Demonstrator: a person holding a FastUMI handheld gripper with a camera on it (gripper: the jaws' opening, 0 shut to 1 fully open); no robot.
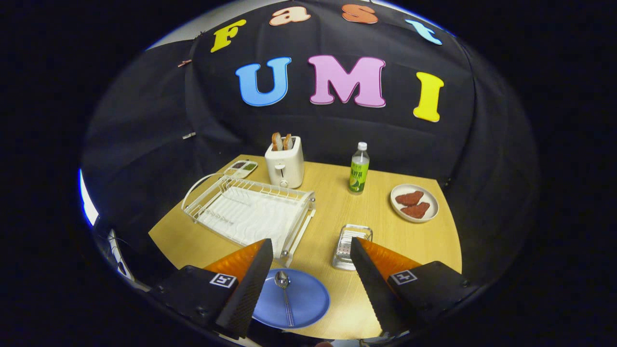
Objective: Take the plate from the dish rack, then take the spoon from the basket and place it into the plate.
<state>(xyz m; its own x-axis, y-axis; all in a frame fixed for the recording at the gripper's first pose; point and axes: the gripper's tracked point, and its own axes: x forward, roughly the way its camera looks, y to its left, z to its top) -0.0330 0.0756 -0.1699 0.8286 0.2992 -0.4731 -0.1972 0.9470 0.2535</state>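
The gripper (308, 250) hung above the table's (337, 212) near edge with its fingers wide apart and nothing between them. Just below and between the fingers lay the blue plate (308, 299), flat on the wood, partly hidden by the left finger. The spoon (283, 289) rested in the plate, bowl pointing away and handle toward the gripper. Beyond the left finger stood the white rack (250, 209), holding no dishes; just ahead of the right finger sat the small clear basket (351, 246), with no spoon visible in it. Judging from this, both steps looked finished, and only drawing the gripper away seemed left.
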